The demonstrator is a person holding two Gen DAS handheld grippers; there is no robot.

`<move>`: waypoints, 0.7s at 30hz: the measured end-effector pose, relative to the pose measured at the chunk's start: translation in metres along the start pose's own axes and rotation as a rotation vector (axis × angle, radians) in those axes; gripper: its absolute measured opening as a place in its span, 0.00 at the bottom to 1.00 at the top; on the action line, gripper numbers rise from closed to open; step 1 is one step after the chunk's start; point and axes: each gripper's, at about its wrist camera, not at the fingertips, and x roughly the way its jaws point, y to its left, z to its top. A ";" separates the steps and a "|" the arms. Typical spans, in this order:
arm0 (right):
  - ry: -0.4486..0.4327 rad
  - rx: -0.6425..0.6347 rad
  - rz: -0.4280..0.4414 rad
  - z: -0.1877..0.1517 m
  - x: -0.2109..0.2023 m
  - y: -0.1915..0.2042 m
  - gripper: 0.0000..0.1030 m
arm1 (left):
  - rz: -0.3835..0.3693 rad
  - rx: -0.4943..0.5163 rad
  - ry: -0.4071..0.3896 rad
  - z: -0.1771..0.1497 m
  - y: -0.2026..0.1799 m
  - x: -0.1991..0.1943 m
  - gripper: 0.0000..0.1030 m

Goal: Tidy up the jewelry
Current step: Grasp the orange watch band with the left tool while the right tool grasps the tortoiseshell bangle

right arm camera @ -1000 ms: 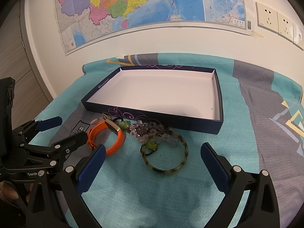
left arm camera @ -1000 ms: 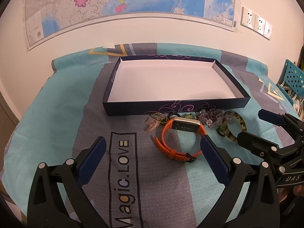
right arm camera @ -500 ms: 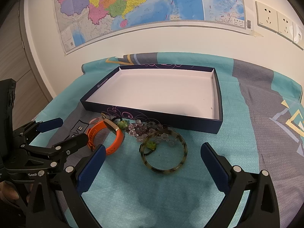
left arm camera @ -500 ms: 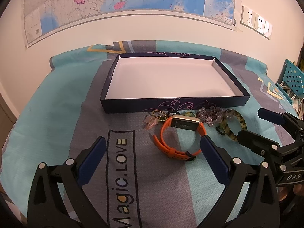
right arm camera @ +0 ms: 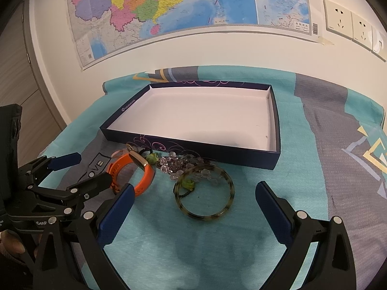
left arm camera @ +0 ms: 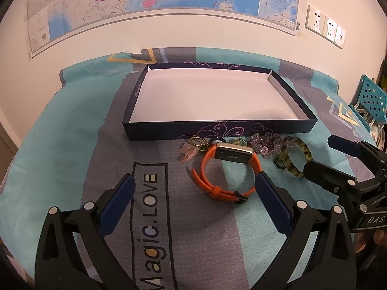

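Observation:
An empty dark-blue tray point(left arm camera: 217, 130) point(right arm camera: 277, 125) with a white floor lies on the cloth. In front of it lie an orange watch point(left arm camera: 227, 169) point(right arm camera: 142, 169), clear beads point(left arm camera: 266, 142) point(right arm camera: 179, 164), a tortoiseshell bangle point(left arm camera: 296, 157) point(right arm camera: 204, 193), a small green piece point(right arm camera: 188, 183) and small pink and gold items point(left arm camera: 191, 148). My left gripper point(left arm camera: 193, 193) is open and empty, its right finger beside the watch. My right gripper point(right arm camera: 193, 203) is open and empty, just in front of the bangle. Each gripper shows in the other's view point(left arm camera: 338, 154) point(right arm camera: 79, 166).
A teal and grey cloth point(left arm camera: 150, 217) marked "Magic.LOVE" covers the table. A wall with a map point(right arm camera: 169, 7) and sockets point(right arm camera: 348, 24) stands behind the tray. A teal perforated basket point(left arm camera: 372, 101) sits at the far right.
Both grippers have edged slightly forward and lower toward the jewelry. Nothing has been picked up; both stay open.

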 end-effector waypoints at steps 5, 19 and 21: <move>0.001 0.002 0.001 0.001 0.000 -0.003 0.94 | -0.007 -0.004 0.005 0.000 0.001 0.001 0.95; 0.019 0.013 0.001 0.003 0.004 -0.016 0.94 | -0.032 0.002 0.021 0.001 0.001 0.006 0.95; 0.027 0.017 0.006 0.003 0.005 -0.019 0.94 | -0.039 0.002 0.026 0.001 0.001 0.008 0.95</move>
